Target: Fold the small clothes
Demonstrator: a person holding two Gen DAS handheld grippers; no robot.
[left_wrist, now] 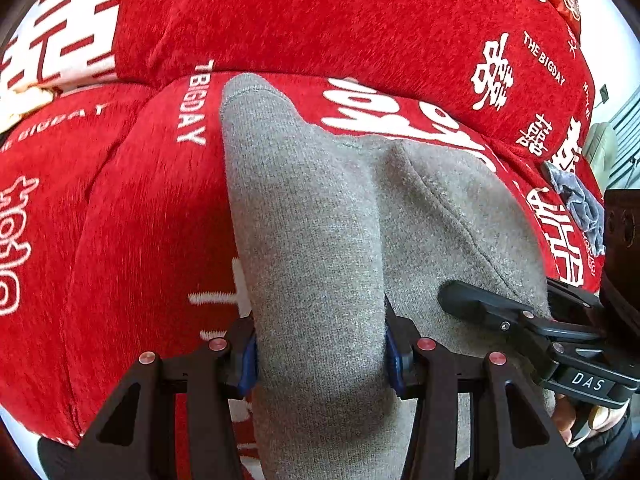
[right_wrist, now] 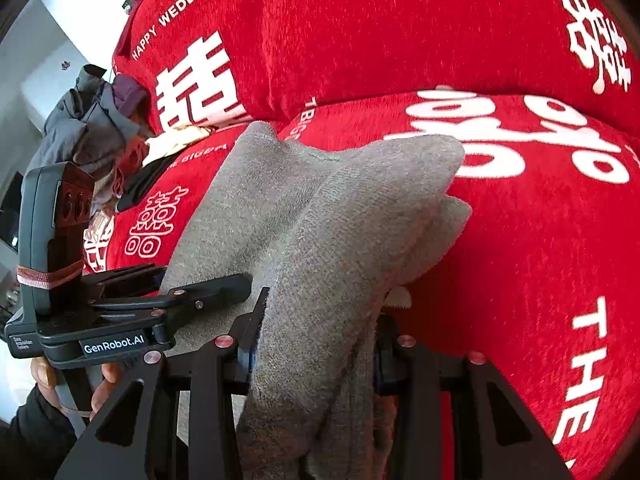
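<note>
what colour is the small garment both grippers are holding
Plain grey knit garment, no pattern; it shows best in the left wrist view against the red cover.

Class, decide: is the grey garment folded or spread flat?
Neither: the grey garment hangs bunched, pinched by the left gripper and right gripper.

Bright daylight, sharp, strong fisheye warping

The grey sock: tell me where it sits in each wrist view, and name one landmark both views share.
Left wrist view: the grey sock runs up the centre from between the left gripper.
Right wrist view: the grey sock fills the centre, rising from the right gripper toward the upper right.
Shared landmark: the red sofa cover with white lettering.
</note>
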